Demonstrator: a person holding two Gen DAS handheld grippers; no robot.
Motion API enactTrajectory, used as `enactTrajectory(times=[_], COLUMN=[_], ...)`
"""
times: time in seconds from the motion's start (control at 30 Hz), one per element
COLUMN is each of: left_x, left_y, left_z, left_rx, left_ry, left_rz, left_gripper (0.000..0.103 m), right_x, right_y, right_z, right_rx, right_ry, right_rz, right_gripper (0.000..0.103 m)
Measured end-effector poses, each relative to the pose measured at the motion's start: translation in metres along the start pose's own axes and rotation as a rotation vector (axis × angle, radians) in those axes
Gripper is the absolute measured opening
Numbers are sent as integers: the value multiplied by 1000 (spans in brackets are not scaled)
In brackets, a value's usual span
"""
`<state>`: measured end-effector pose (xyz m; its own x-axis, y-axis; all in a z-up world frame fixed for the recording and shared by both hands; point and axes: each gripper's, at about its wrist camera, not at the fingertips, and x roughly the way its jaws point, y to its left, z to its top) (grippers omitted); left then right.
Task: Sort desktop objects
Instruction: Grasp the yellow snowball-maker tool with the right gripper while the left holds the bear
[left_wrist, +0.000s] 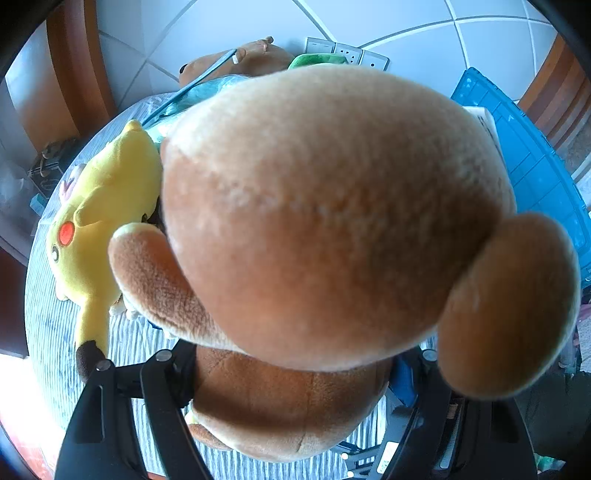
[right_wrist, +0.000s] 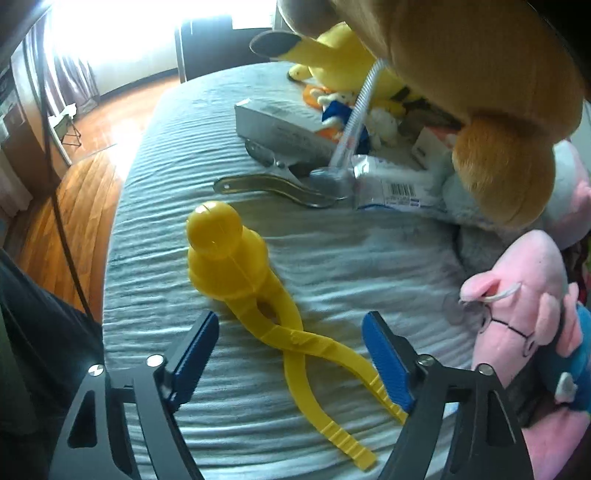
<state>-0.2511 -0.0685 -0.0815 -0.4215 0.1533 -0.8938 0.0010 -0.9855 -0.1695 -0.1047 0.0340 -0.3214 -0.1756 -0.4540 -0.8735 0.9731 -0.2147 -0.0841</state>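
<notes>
Left gripper (left_wrist: 291, 398) is clamped on a big brown plush bear (left_wrist: 332, 221): body pinched between the black fingers, head and round ears filling most of the left wrist view, held above the bench (left_wrist: 55, 332), which carries a grey-blue ribbed cloth. Under and left of it lies a yellow plush mouse-like toy with red cheek and dark-tipped ear (left_wrist: 107, 206); a blue plastic crate (left_wrist: 532, 155) stands at the far right edge. Right gripper (right_wrist: 291, 354) is spread, blue ribbed pads either side of the crossed handles of a yellow plastic scissor-type snowball mould (right_wrist: 243, 288) lying flat on the cloth; pads not pressing on it, though the right pad sits just beside one handle. Beyond it: metal tongs (right_wrist: 273, 184), a grey cardboard box (right_wrist: 280, 129), a clear plastic packet with barcode (right_wrist: 395, 184). A pink pig plush with blue outfit (right_wrist: 524, 314) lies at the right edge. The bear hangs in the upper right of that view.
</notes>
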Motion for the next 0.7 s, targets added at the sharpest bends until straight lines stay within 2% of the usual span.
enactTrajectory(times=[0.17, 0.4, 0.57, 0.63, 0.7], left_x=[-7, -16, -21, -24, -21], left_y=[0, 2, 3, 5, 9], left_z=[5, 8, 12, 13, 6], left_rx=[-1, -4, -5, -7, -9], left_ry=[-5, -11, -11, -12, -12], left_rz=[0, 3, 5, 7, 9], left_gripper=[79, 79, 79, 79, 79], right_x=[11, 15, 10, 9, 6], right_y=[2, 7, 7, 6, 3], right_z=[-2, -3, -6, -6, -8], right_rx=[-4, -2, 22, 30, 45], right_ry=[34, 46, 55, 55, 61], right_rz=[7, 10, 11, 4, -7], right_gripper=[73, 56, 52, 34, 31])
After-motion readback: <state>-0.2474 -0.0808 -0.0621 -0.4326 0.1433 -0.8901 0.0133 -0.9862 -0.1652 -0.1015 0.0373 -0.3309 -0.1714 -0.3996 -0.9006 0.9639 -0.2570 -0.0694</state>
